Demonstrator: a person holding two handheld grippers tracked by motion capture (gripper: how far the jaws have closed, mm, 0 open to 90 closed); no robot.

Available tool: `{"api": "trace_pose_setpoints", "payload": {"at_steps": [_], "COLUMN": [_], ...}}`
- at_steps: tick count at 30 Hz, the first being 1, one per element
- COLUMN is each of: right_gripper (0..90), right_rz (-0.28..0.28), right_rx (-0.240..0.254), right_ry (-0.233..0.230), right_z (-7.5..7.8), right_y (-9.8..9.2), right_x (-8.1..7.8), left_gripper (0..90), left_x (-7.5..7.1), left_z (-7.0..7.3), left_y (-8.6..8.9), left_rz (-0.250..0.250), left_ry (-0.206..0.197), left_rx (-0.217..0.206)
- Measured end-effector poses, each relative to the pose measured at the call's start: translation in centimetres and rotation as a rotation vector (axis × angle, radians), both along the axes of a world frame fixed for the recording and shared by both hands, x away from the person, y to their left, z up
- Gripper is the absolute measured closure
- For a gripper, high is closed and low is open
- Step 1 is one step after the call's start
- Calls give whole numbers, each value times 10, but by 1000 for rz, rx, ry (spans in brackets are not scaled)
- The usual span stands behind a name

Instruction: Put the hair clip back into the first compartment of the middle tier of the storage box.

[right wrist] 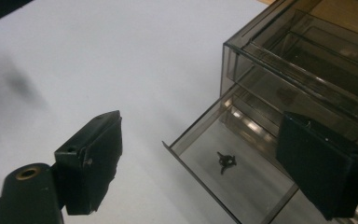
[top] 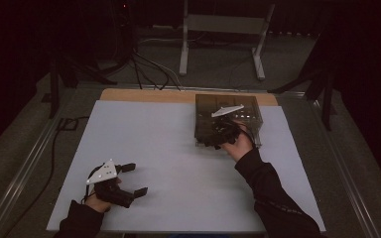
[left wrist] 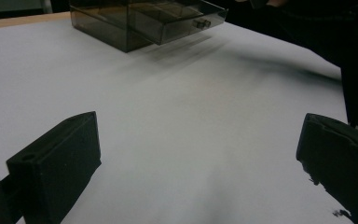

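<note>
A smoky clear plastic drawer box stands at the far right of a white table, its lower drawer pulled partly out. The right gripper, jaws spread wide and holding nothing, is over the box's near edge, just above the open drawer. A small dark object lies on the drawer floor. The left gripper, also wide open and empty, is at the near left of the table, well apart from the box.
</note>
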State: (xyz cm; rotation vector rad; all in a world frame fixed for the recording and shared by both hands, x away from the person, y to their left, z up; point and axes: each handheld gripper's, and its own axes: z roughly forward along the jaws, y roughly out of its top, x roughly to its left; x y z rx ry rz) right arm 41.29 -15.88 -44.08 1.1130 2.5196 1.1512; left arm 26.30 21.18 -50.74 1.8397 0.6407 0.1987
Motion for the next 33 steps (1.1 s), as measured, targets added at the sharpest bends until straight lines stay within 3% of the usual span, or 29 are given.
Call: {"api": "trace_pose_setpoints", "payload": {"at_steps": [3, 8, 12, 23, 33], "right_gripper": [134, 25, 0, 0, 0], "right_rz": [8, 25, 39, 28, 39], "right_rx": [-2, -2, -2, 26, 58], "right_ry": [0, -3, -18, -47, -82], "right_z": [1, 4, 6, 10, 10], "right_y": [-1, -3, -4, -9, -22], "right_x": [0, -1, -4, -14, -34], "left_gripper": [8, 7, 7, 7, 7], "left_x": [-1, 0, 0, -2, -4], "left_z": [0, 0, -1, -1, 0], "left_y": [-1, 0, 0, 2, 3], "left_rz": [2, 7, 5, 2, 2], "left_ry": [0, 1, 2, -1, -5], "left_rx": [7, 3, 8, 3, -2]}}
